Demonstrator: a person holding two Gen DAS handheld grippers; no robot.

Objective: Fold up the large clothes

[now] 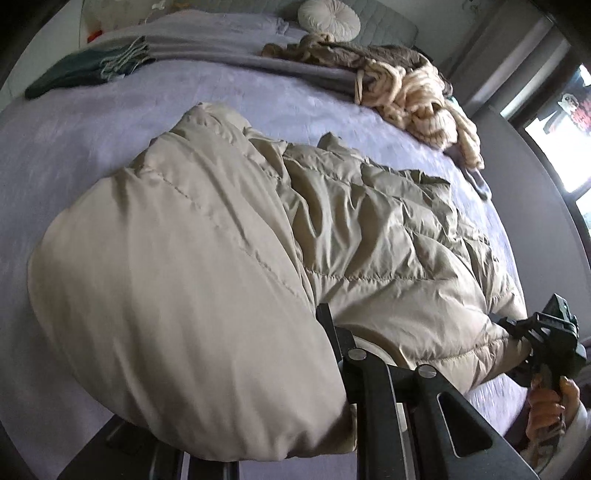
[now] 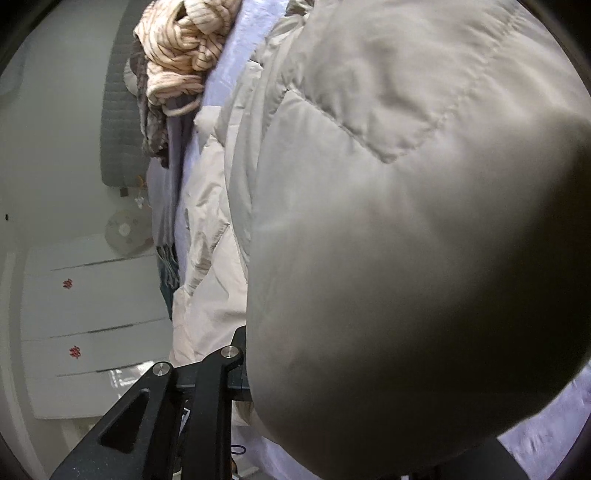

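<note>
Puffy beige jacket [image 1: 229, 236] cloth bulges right up against both cameras. It is soft, shiny and quilted, with stitched lines and lots of crinkles. The jacket lies on the bed [image 1: 74, 155], and its long side runs from 7 o'clock up to 1 o'clock in the left wrist view. The left gripper [image 1: 332, 332] has its jaws pinched tight on the near edge of the jacket. The right gripper [image 1: 517, 328], in a hand [image 1: 550, 410] at 4 o'clock, nips the jacket edge too. A smooth purple sheet covers the bed. At 1 o'clock sits a bumpy pile of cream striped clothes [image 1: 424, 99]. A round white cushion [image 1: 328, 16] rests at 12 o'clock.
</note>
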